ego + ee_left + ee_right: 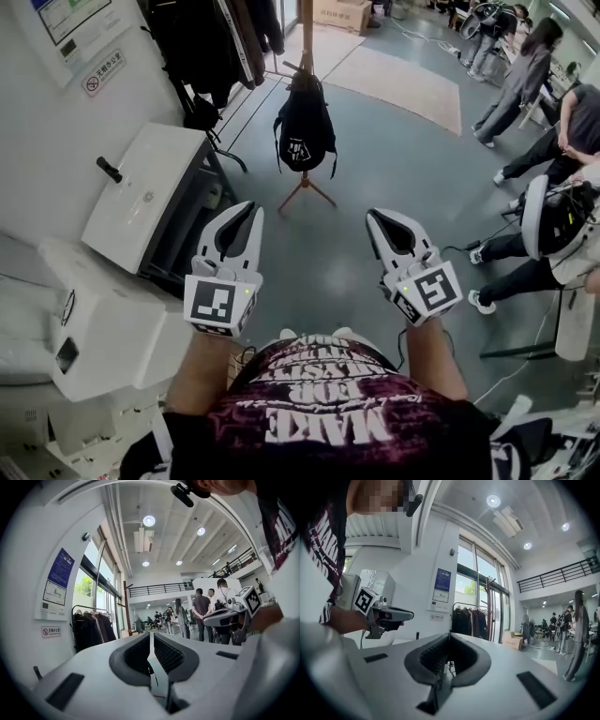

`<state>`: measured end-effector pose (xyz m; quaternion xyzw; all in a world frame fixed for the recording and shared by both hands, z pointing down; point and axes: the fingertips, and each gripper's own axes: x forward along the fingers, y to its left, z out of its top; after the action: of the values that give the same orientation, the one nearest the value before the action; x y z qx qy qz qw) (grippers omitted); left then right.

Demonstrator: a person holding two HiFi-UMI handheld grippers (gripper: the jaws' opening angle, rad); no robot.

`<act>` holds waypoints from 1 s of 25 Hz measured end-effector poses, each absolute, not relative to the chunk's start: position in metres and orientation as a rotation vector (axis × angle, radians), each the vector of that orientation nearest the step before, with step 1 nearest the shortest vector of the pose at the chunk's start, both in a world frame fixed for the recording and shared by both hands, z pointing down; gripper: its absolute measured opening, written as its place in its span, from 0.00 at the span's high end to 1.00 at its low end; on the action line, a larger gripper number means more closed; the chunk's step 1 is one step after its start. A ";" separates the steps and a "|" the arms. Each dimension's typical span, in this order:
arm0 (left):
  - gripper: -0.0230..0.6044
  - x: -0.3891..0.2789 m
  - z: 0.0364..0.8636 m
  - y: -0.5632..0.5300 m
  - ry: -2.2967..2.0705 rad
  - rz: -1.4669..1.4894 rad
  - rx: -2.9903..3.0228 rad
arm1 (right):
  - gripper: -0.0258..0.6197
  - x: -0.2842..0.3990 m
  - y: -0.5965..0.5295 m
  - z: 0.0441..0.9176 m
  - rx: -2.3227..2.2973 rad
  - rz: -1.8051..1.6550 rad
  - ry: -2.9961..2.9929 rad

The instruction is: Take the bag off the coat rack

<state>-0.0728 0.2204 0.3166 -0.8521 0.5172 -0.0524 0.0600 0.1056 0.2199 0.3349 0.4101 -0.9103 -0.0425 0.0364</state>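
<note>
Closest to the camera is the person's dark printed shirt (309,417). Just past it both grippers are held out level with nothing in them: left gripper (251,210) clamped together on air, right gripper (373,217) same deal. Black bag (305,127) hangs on the wooden coat rack (307,33), well ahead across the grey floor (394,150), nowhere near the jaws. My worry: that rack sits on skinny splayed legs (305,195), so yanking the bag outward instead of lifting it clear could tip the whole thing. Jaws also need opening before arrival, or they'll just bump the bag and set it swinging.
</note>
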 end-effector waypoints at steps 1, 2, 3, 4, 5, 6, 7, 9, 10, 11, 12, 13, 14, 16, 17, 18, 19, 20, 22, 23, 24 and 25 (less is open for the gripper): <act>0.93 -0.074 0.317 0.222 1.557 -0.145 -2.586 | 0.94 0.104 0.221 0.336 1.262 -0.130 -2.794; 0.93 -0.077 0.317 0.223 1.558 -0.131 -2.585 | 0.94 0.103 0.222 0.336 1.264 -0.131 -2.794; 0.93 -0.081 0.317 0.224 1.563 -0.121 -2.582 | 0.93 0.101 0.223 0.336 1.267 -0.132 -2.793; 0.93 -0.086 0.317 0.224 1.570 -0.112 -2.581 | 0.92 0.100 0.224 0.336 1.270 -0.133 -2.791; 0.93 -0.091 0.317 0.224 1.577 -0.104 -2.582 | 0.92 0.098 0.225 0.336 1.275 -0.134 -2.789; 0.91 -0.096 0.318 0.225 1.583 -0.101 -2.585 | 0.91 0.097 0.226 0.335 1.279 -0.137 -2.787; 0.90 -0.101 0.318 0.226 1.586 -0.102 -2.588 | 0.90 0.095 0.227 0.335 1.284 -0.141 -2.785; 0.89 -0.109 0.318 0.230 1.581 -0.093 -2.586 | 0.88 0.091 0.229 0.334 1.296 -0.149 -2.777; 0.90 -0.113 0.316 0.232 1.577 -0.075 -2.578 | 0.86 0.089 0.230 0.334 1.303 -0.154 -2.772; 0.90 -0.118 0.315 0.233 1.573 -0.056 -2.568 | 0.85 0.087 0.231 0.334 1.310 -0.158 -2.768; 0.89 -0.121 0.314 0.234 1.568 -0.040 -2.565 | 0.84 0.084 0.231 0.334 1.315 -0.160 -2.764; 0.89 -0.124 0.314 0.234 1.559 -0.024 -2.571 | 0.83 0.081 0.232 0.335 1.320 -0.159 -2.760; 0.89 -0.126 0.315 0.235 1.548 -0.009 -2.588 | 0.82 0.078 0.234 0.336 1.322 -0.155 -2.756; 0.90 -0.128 0.320 0.238 1.523 0.018 -2.631 | 0.81 0.073 0.240 0.340 1.320 -0.142 -2.746; 0.89 -0.128 0.323 0.240 1.516 0.028 -2.646 | 0.81 0.071 0.244 0.342 1.318 -0.138 -2.740; 0.89 -0.128 0.325 0.242 1.513 0.039 -2.655 | 0.80 0.071 0.246 0.344 1.316 -0.138 -2.734; 0.89 -0.129 0.326 0.242 1.515 0.054 -2.657 | 0.80 0.072 0.247 0.345 1.315 -0.138 -2.727; 0.89 -0.130 0.326 0.241 1.518 0.074 -2.655 | 0.80 0.073 0.247 0.345 1.315 -0.138 -2.721; 0.85 -0.133 0.323 0.238 1.523 0.101 -2.649 | 0.80 0.074 0.245 0.344 1.319 -0.137 -2.713; 0.83 -0.134 0.323 0.236 1.521 0.101 -2.650 | 0.79 0.074 0.243 0.343 1.324 -0.136 -2.712; 0.82 -0.134 0.325 0.234 1.517 0.093 -2.655 | 0.79 0.074 0.242 0.344 1.328 -0.134 -2.712; 0.82 -0.133 0.327 0.232 1.512 0.083 -2.664 | 0.79 0.075 0.240 0.344 1.331 -0.132 -2.713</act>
<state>-0.1330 0.2315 0.3273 -0.8687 0.4931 0.0271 0.0385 0.0749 0.2399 0.3440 0.4393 -0.8954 -0.0437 0.0584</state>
